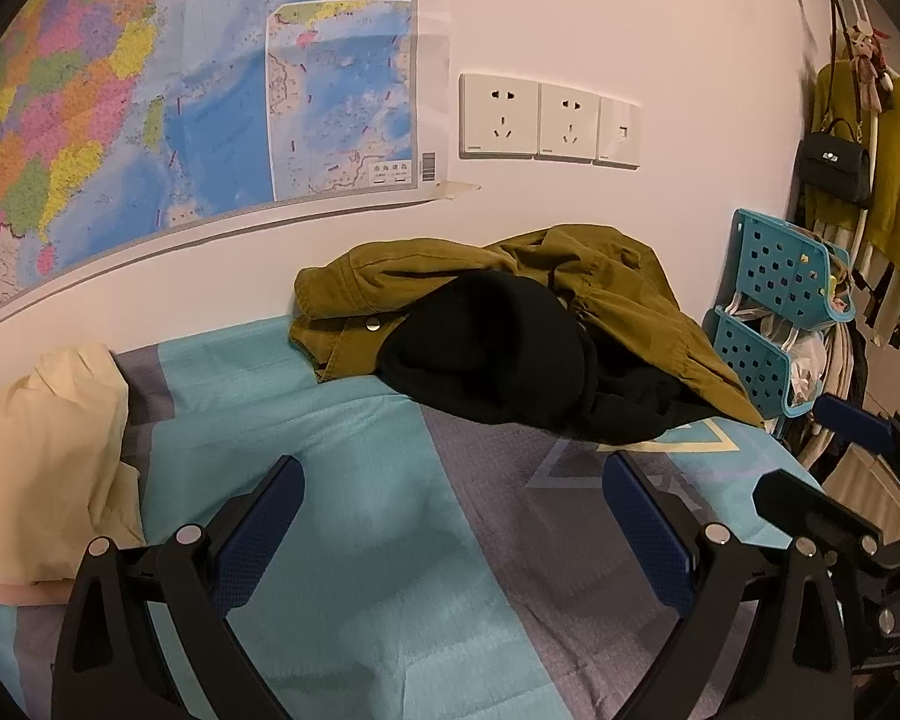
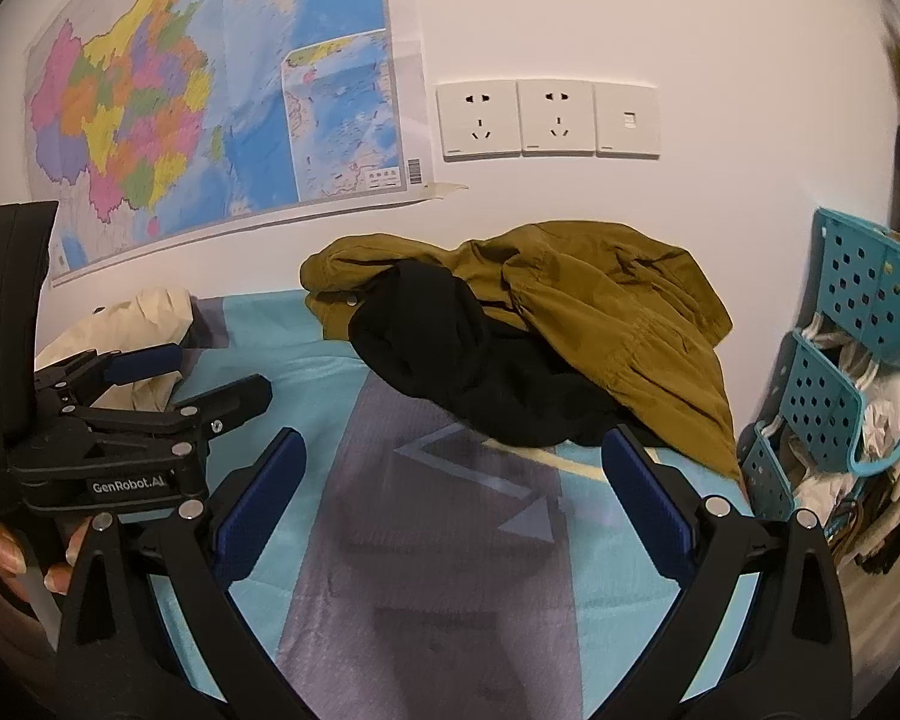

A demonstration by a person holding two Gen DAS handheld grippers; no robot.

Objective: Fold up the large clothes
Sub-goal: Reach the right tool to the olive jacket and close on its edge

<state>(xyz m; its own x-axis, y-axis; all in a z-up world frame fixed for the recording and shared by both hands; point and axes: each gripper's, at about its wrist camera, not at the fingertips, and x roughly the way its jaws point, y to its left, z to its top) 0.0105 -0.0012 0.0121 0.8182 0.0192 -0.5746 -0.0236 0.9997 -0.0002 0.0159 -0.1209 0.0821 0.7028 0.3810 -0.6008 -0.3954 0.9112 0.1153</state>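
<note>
While both grippers are held above the bed sheet (image 1: 342, 420), nothing is gripped — the left gripper (image 1: 450, 516) and the right gripper (image 2: 450, 504) are seen with fingers spread wide. The olive jacket (image 1: 630, 294) is piled near the wall, a black garment (image 1: 498, 354) lying on it — both crumpled.

Matt olive cloth jacket (image 1: 618, 282) lies crumpled with a black fleecy garment (image 1: 510, 354) on the woven bedsheet (image 1: 354, 480), below a glossy paper map (image 1: 180, 90).
</note>
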